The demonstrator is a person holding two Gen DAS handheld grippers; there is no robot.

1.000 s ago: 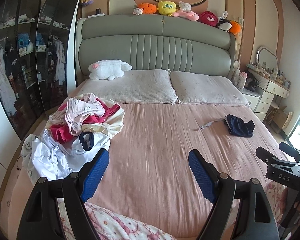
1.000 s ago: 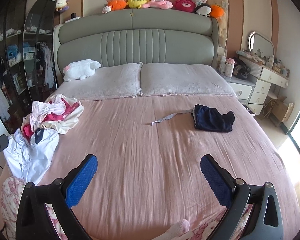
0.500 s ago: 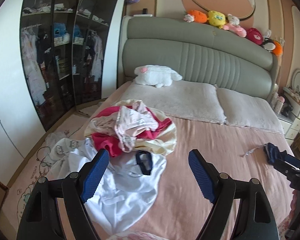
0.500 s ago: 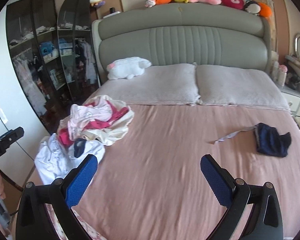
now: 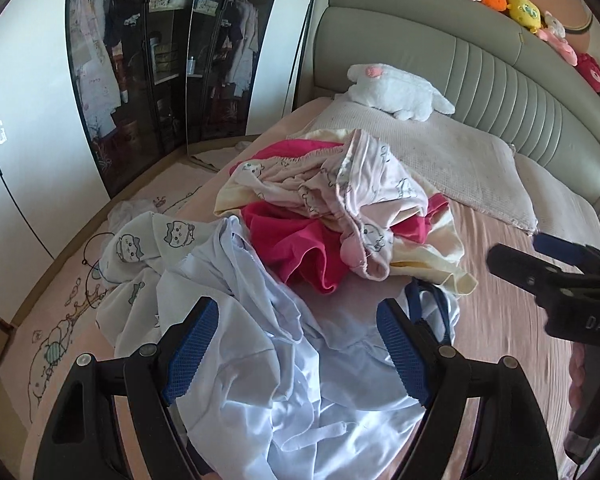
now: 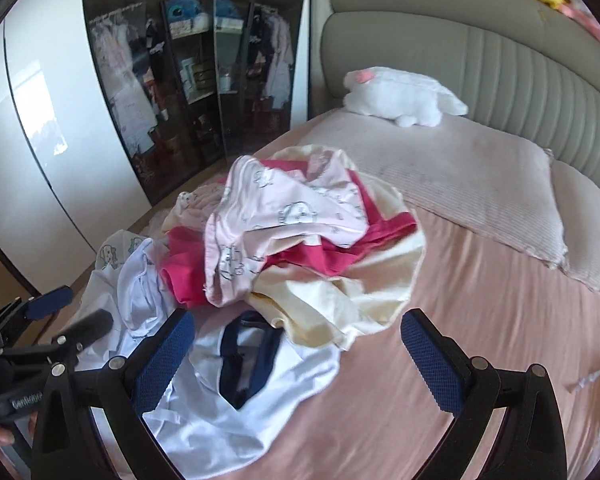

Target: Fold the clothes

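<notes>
Folding not begun: pile [image 5: 332, 232] of clothes lies crumpled at bed's [image 6: 480, 320] left edge, white shirt [image 6: 236, 424] nearest, nothing folded; left gripper [image 5: 296, 344] and right gripper [image 6: 300, 360] both spread wide, empty, above it.

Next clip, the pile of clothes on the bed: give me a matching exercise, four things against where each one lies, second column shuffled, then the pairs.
Things:
1. white shirt with navy collar
2. pale pink printed garment
3. white plush toy
4. left gripper

Places:
A. on the pillow by the headboard
B. on top of the pile, over the magenta cloth
C. open above the white cloth
D. nearest edge of the pile, flat on the pink sheet

Pairs: 1-D, 2-B, 3-A, 4-C
</notes>
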